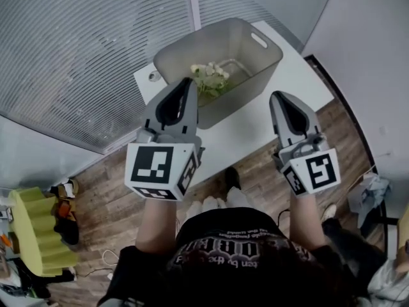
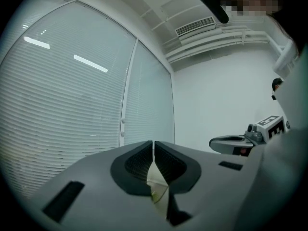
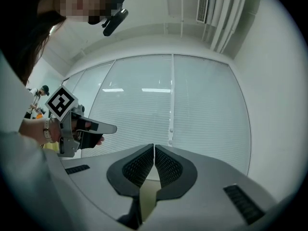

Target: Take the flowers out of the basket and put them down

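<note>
both pinched together, left hand-held gripper [image 1: 188, 82], right hand-held gripper [image 1: 277, 96], flowers [image 1: 209, 75] in grey basket [image 1: 252, 75], white table [image 1: 252, 133]

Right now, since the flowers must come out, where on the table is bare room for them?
Bare table runs between the basket and the near edge, and widens right of the basket. Left of the basket only a thin strip remains. Crowded: the flowers fill the basket's left end.

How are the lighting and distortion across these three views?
Head view: even light, mild bowing at the edges, basket and flowers clear. Left gripper view: heavy fisheye, black corners, lamp reflections streaking the blinds. Right gripper view: same fisheye, window bright, faint reflections.
</note>
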Available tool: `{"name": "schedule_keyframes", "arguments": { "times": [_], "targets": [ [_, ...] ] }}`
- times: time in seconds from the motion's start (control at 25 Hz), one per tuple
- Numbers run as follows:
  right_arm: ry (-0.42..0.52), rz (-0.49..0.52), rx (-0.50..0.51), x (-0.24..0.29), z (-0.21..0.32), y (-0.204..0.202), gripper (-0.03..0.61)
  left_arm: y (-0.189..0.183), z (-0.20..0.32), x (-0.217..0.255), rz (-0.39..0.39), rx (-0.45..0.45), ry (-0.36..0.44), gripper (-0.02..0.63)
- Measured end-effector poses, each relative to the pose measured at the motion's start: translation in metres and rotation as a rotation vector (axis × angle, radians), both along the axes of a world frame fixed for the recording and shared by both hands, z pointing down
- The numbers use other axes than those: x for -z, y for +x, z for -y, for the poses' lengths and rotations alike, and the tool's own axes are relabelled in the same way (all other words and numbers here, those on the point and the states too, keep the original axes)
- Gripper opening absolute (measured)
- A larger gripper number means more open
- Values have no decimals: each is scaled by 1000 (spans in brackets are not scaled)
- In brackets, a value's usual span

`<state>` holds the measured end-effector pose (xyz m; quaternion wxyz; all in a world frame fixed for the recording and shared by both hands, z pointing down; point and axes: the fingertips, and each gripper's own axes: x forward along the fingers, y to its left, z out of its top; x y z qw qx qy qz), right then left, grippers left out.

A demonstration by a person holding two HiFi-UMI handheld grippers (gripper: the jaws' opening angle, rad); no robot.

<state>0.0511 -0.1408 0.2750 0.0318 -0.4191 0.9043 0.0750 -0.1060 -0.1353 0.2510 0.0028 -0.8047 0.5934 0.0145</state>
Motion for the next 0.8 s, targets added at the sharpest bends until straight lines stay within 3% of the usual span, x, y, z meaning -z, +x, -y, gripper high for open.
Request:
{"name": "schedule_keyframes", "arguments": {
  "times": [0.8],
  "targets": [
    [-6,35,92,13,134,-8,29,-2,117,10,49,73,-30,5]
  ]
}}
